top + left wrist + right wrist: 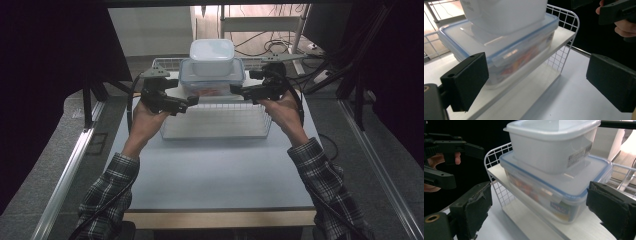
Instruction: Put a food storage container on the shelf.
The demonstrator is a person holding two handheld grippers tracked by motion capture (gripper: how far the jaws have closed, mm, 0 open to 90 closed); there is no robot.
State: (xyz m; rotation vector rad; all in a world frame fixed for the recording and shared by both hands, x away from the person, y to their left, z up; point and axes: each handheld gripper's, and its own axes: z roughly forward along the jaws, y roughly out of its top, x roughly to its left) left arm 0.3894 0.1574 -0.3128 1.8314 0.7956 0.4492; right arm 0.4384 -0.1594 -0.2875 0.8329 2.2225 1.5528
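Clear lidded box: contents blurred, colours only. White tub: label print unreadable; top cut off in left gripper view. Wire rack: rear hidden behind boxes.

blue-rimmed clear box, white tub (translucent), plaid sleeve

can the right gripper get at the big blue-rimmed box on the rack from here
Probably yes. The right gripper is open, and the blue-rimmed box sits on the rack shelf with its end facing the jaws, nothing between them.
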